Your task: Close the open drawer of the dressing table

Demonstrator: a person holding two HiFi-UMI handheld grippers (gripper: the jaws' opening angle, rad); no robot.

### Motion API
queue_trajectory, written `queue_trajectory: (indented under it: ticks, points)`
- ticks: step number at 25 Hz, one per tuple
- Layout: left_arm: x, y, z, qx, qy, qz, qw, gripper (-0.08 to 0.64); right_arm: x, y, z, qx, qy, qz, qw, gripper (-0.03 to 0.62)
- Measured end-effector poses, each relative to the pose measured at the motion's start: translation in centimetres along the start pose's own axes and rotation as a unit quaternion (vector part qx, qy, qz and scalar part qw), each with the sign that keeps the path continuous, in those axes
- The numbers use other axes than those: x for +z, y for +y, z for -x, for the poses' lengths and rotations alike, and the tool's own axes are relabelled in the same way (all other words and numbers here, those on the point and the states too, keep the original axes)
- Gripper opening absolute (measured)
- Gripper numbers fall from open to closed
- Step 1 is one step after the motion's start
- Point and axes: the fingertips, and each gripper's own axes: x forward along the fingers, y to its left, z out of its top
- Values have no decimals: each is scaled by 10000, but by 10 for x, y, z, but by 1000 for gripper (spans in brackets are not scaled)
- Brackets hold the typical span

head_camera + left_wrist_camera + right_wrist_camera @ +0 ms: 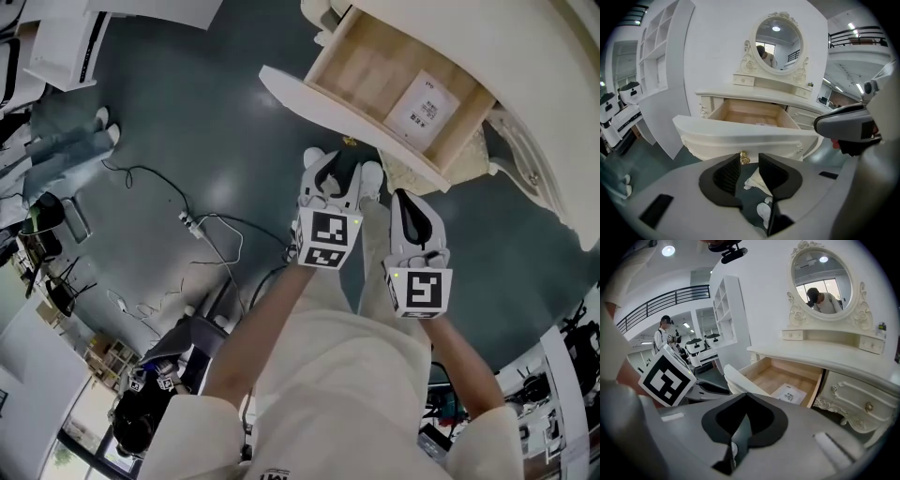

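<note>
Floor (pixel 187 122) below; L tongs (pixel 749 164) by knob (pixel 744 157)

Cream short-sleeved top (pixel 328 375), loose sleeves (pixel 192 431) ending above the elbow. Pale beige trousers (pixel 375 239), white shoes (pixel 372 174).

Left gripper (pixel 749 161): pale grey moulded shell, black ribbed fingers (pixel 726 173). Right gripper (pixel 745 401): same shell, matte black fingers (pixel 759 420).

Each carries a white marker cube (pixel 326 240) printed with black squares, with a small green light at one corner.

Bright overhead light, sharp focus (fisheye-warped edges).
</note>
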Motion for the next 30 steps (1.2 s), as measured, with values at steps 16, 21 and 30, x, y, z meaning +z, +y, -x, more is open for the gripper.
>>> queue_trajectory:
  ticks: [16,21,30]
  points:
    - [-9,10,-36,139,193,-285,9993,109,-7,-2,-9,-44,78,-92,9999,3]
    - [-10,12,-39,157,214,-306,9992,109,-7,-2,-10,-45,92,-89,9999,3]
    - [-8,12,-41,88,200,-292,9993,101,-8,0,-11,-103,80,-170,9998,3]
